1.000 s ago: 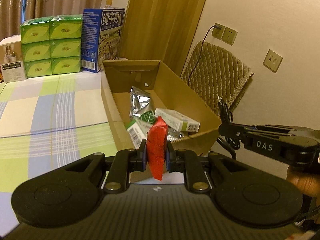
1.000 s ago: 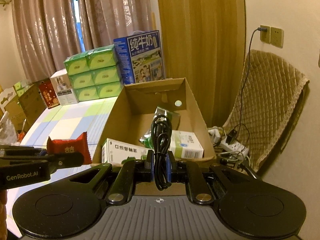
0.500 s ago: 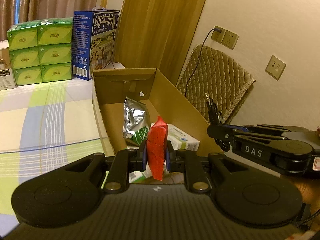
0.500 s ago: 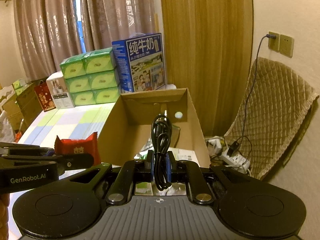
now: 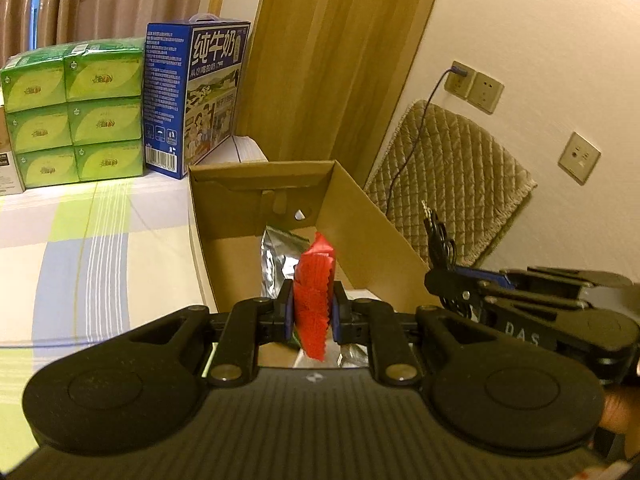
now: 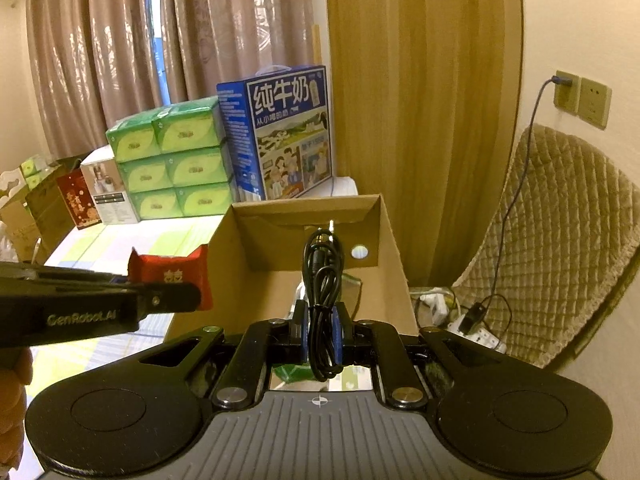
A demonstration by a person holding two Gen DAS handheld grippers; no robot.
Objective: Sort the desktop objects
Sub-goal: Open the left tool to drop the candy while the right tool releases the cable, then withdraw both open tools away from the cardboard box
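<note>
My left gripper [image 5: 311,309] is shut on a red snack packet [image 5: 314,280], held upright over the near end of an open cardboard box [image 5: 360,216]. A silver foil pouch [image 5: 278,250] lies inside the box behind the packet. My right gripper [image 6: 322,330] is shut on a coiled black cable [image 6: 322,276], also above the box [image 6: 390,248]. The right gripper [image 5: 442,282] with its cable [image 5: 438,236] shows over the box's right wall in the left wrist view. In the right wrist view the left gripper [image 6: 188,300] and red packet [image 6: 168,272] sit at the box's left wall.
Green tissue packs [image 5: 76,112] and a blue milk carton [image 5: 196,96] stand at the back of the checked tablecloth [image 5: 100,248]. A quilted chair back [image 6: 560,232] and a power strip [image 6: 472,328] on the floor lie right of the box. Curtains hang behind.
Both grippers have moved forward over the box, still holding the packet and the cable. The box looms closer, and the boxes lying in its near end have dropped out of sight.
</note>
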